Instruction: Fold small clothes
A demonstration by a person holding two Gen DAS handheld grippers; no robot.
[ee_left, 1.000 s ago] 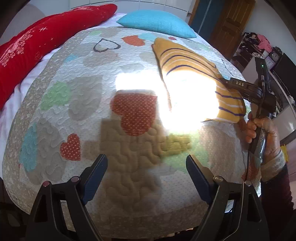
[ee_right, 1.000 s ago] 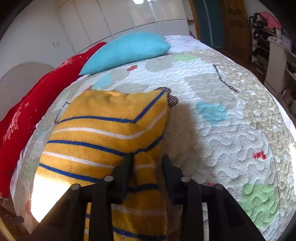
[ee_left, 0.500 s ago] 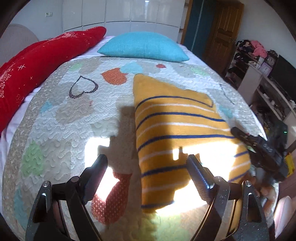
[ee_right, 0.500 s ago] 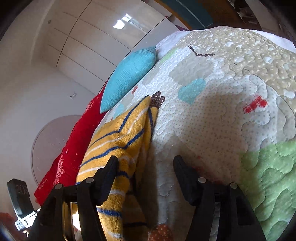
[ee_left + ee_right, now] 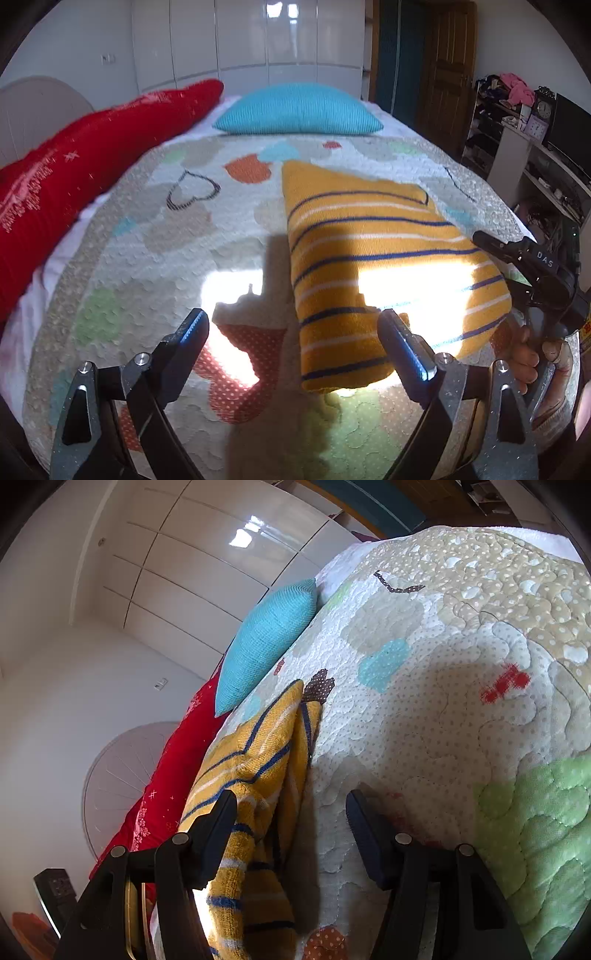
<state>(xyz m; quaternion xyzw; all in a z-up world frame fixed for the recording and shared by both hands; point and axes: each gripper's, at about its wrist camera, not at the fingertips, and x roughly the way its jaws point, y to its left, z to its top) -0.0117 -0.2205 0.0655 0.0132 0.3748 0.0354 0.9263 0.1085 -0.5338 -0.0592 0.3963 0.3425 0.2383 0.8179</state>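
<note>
2 grippers, jaws apart, beside sweater (image 5: 373,266).

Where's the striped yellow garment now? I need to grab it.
In the left wrist view, the yellow garment lies folded on the quilt, right of centre, below the blue pillow.

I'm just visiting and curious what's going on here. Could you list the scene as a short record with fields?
place: bed with a heart-patterned quilt
garment: yellow striped sweater, folded, lying on the quilt
left gripper: open, empty, hovering near the sweater's near edge
right gripper: open, empty, beside the sweater's edge
pillows: blue pillow at the head of the bed, red pillow along the side
light: sun patch across the sweater and quilt
background: white wardrobe, wooden door
</note>
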